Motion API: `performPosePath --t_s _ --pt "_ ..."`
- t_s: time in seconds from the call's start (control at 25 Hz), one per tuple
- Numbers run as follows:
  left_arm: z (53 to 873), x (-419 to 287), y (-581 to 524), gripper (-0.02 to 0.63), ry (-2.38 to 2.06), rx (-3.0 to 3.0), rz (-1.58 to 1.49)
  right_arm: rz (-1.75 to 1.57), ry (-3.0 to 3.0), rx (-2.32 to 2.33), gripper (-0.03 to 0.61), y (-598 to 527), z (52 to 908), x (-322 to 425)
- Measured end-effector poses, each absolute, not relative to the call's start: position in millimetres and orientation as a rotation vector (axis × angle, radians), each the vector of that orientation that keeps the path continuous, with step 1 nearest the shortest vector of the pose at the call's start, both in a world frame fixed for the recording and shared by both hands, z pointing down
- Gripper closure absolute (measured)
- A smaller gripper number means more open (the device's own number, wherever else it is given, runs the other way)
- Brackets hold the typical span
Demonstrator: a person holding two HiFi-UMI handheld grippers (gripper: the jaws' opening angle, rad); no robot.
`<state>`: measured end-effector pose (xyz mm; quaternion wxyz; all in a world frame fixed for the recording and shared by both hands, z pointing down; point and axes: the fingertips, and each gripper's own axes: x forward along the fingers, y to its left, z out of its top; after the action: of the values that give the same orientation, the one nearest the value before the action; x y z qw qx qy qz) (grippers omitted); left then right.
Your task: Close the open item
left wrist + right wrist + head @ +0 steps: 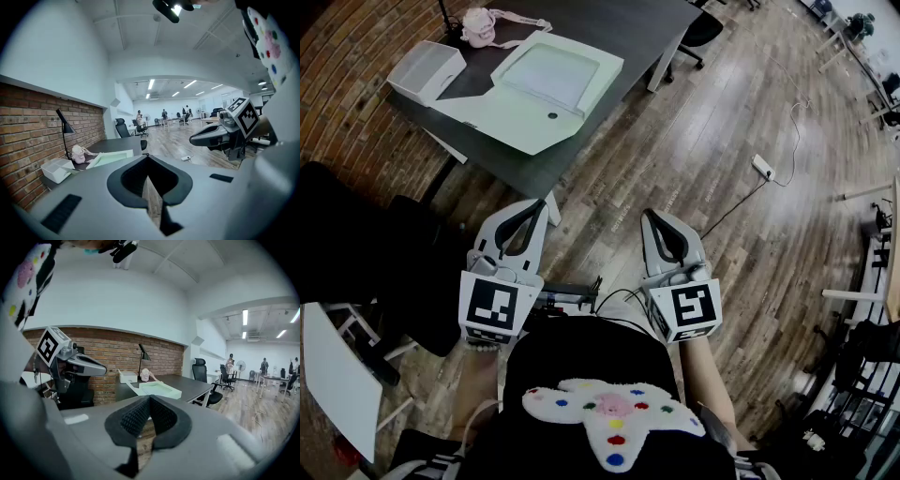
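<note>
Grey left gripper (534, 214), grey right gripper (654, 220), black top (581, 352)

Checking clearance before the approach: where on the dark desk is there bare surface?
Bare: the end of the desk toward the office chair, beyond the open white box. Crowded: the brick-wall end, where the small white box, the pink pouch and the open box's flap sit close together.

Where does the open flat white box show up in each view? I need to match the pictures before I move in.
Head view: the open flat white box lies upper left, on the dark desk.
Left gripper view: the box sits low left, just above the jaws.
Right gripper view: the box sits near centre, just above the jaws.
Shared landmark: the pink bag beyond it, toward the brick wall.
</note>
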<state>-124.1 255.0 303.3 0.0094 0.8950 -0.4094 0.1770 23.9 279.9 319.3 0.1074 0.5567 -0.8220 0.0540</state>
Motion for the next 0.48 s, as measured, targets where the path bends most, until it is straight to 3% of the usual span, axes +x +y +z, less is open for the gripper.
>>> performPosePath --t_s 0.48 --pt "302.8 -117.6 260.1 0.607 -1.285 2.792 0.559 0.168 -2.438 1.639 0.571 283.0 318.3 29.5"
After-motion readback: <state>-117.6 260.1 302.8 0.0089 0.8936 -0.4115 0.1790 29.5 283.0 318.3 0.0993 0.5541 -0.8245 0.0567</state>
